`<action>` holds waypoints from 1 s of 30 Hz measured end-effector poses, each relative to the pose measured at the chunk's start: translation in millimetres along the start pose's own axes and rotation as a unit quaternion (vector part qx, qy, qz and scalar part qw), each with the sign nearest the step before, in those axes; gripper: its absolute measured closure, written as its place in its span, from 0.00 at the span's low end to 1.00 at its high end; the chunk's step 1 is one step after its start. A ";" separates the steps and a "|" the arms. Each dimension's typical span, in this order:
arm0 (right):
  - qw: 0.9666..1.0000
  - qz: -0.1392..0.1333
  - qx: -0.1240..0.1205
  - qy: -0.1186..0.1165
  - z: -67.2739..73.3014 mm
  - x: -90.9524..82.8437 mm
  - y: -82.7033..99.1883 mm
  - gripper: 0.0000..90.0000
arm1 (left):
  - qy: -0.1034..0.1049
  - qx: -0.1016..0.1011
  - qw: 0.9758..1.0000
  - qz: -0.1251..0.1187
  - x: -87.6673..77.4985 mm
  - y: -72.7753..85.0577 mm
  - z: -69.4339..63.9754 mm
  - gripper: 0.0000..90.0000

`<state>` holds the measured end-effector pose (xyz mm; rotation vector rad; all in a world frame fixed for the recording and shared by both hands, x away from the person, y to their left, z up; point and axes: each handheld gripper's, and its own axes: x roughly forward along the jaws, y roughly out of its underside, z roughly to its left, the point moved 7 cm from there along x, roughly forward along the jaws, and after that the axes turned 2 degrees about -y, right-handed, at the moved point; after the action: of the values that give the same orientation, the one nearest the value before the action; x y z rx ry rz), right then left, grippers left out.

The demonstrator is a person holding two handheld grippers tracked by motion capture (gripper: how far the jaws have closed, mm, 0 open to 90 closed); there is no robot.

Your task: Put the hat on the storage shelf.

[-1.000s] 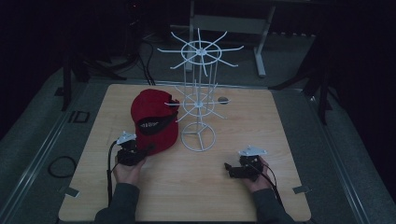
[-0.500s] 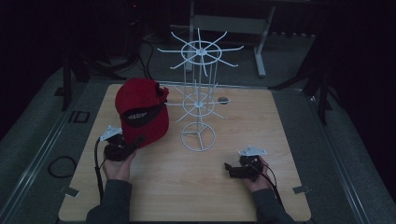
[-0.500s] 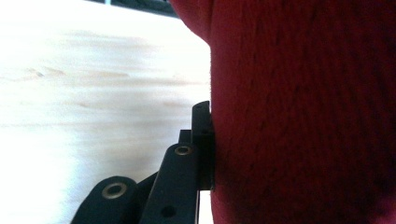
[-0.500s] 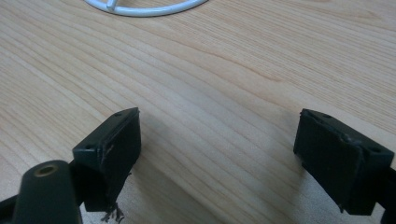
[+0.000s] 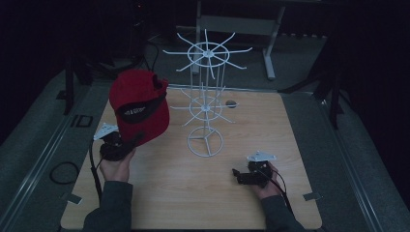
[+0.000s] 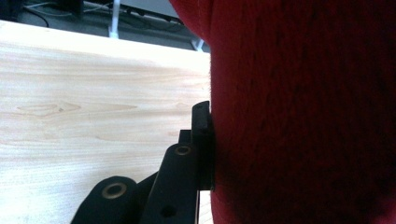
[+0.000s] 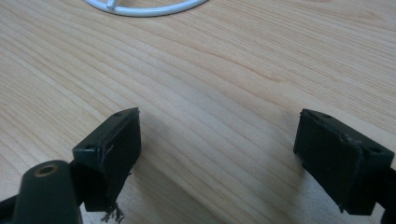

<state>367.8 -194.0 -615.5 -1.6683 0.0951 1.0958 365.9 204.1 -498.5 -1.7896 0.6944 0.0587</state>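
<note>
Holding: my left gripper (image 5: 126,144) clamps the red cap (image 5: 140,107), lifted off the table (image 5: 251,121).
Idle: my right gripper (image 7: 219,149), jaws wide, empty.
Nearby: white wire rack (image 5: 207,99).

table: light wood-grain table top (image 5: 290,145), pale, rounded corners
floor: grey carpet (image 5: 367,159) around the table, metal rail (image 5: 43,154) running along the left side
cable: black cable loop (image 5: 60,171) on the floor, left of the table
far side: grey metal frame legs (image 5: 268,53)
light: dim, surroundings nearly black
</note>
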 end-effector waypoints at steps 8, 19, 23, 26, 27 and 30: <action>1.000 0.000 0.001 0.000 0.1 0.0 -0.1 0.16 | 0.004 -0.004 1.000 -0.010 -3.7 -7.8 -5.2 0.94; 1.000 0.000 0.001 0.000 0.1 0.0 -0.1 0.16 | 0.005 -0.002 1.000 -0.023 -10.7 -20.7 -9.3 0.94; 1.000 0.000 0.001 0.000 0.1 0.0 -0.1 0.16 | 0.004 -0.003 1.000 -0.027 -13.1 -25.5 -10.1 0.94; 1.000 0.000 0.002 0.000 0.2 0.0 -0.1 0.16 | 0.005 -0.003 1.000 -0.030 -14.8 -28.8 -11.0 0.94; 1.000 -0.001 0.001 0.000 0.1 0.0 -0.2 0.16 | 0.005 -0.003 1.000 -0.031 -15.4 -29.7 -11.1 0.94; 1.000 -0.001 0.001 0.000 0.0 0.0 -0.2 0.16 | 0.005 -0.004 0.999 -0.033 -17.0 -32.7 -11.7 0.94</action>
<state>367.9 -193.9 -615.4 -1.6676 0.0949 1.0938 364.1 206.4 -460.0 -1.8203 0.6431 0.0081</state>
